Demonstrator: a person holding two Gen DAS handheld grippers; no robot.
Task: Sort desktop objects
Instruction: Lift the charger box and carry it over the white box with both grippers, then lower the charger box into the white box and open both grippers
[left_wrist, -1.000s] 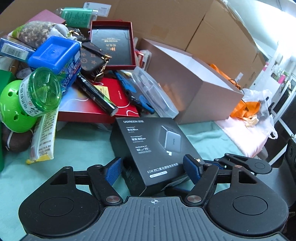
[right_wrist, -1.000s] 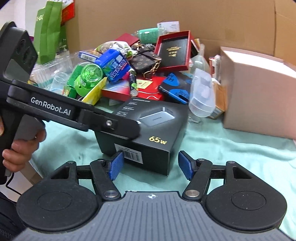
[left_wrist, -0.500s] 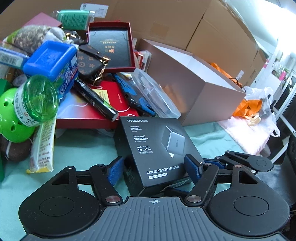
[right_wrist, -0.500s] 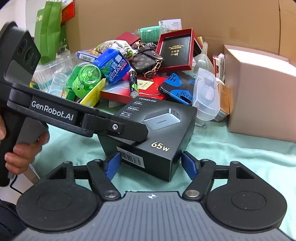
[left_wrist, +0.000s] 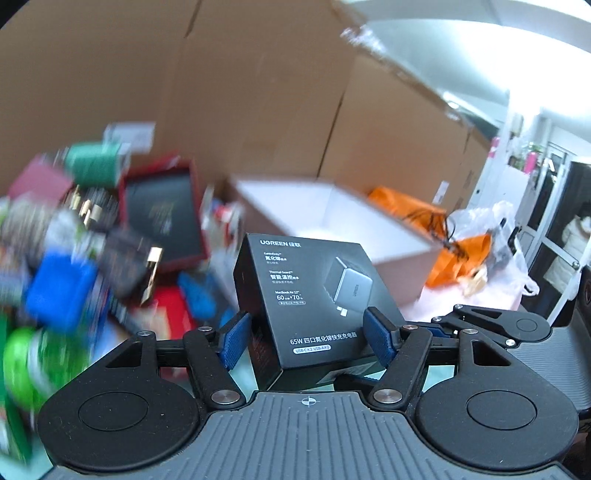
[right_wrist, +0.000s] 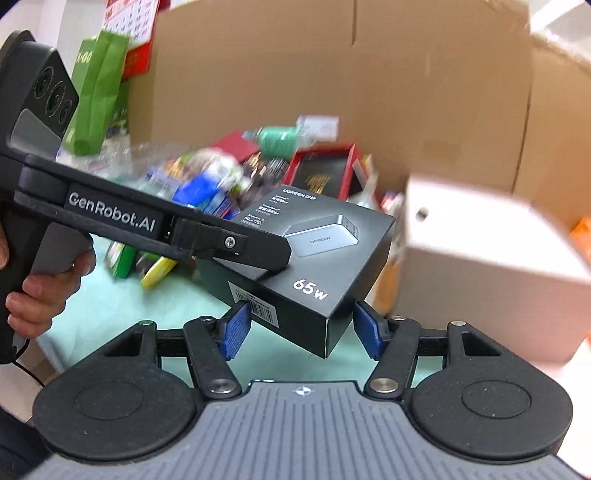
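Observation:
A black UGREEN 65W charger box (left_wrist: 310, 295) is held off the green cloth, tilted, between both grippers. My left gripper (left_wrist: 308, 334) has its blue pads against the box's two sides. In the right wrist view the box (right_wrist: 317, 258) sits between my right gripper's (right_wrist: 301, 330) blue pads, which touch its lower corners. The left gripper's arm (right_wrist: 155, 229) lies across the box top. A pile of mixed desktop objects (left_wrist: 74, 266) lies blurred at the left.
An open pink-brown box (left_wrist: 332, 225) with a white inside stands just behind the charger box; it also shows at the right of the right wrist view (right_wrist: 491, 266). Large cardboard cartons (left_wrist: 258, 92) wall the back. An orange bag (left_wrist: 454, 254) lies far right.
Both grippers have closed in on the charger box and raised it off the cloth. Both views swung upward, and the background is blurred with motion.

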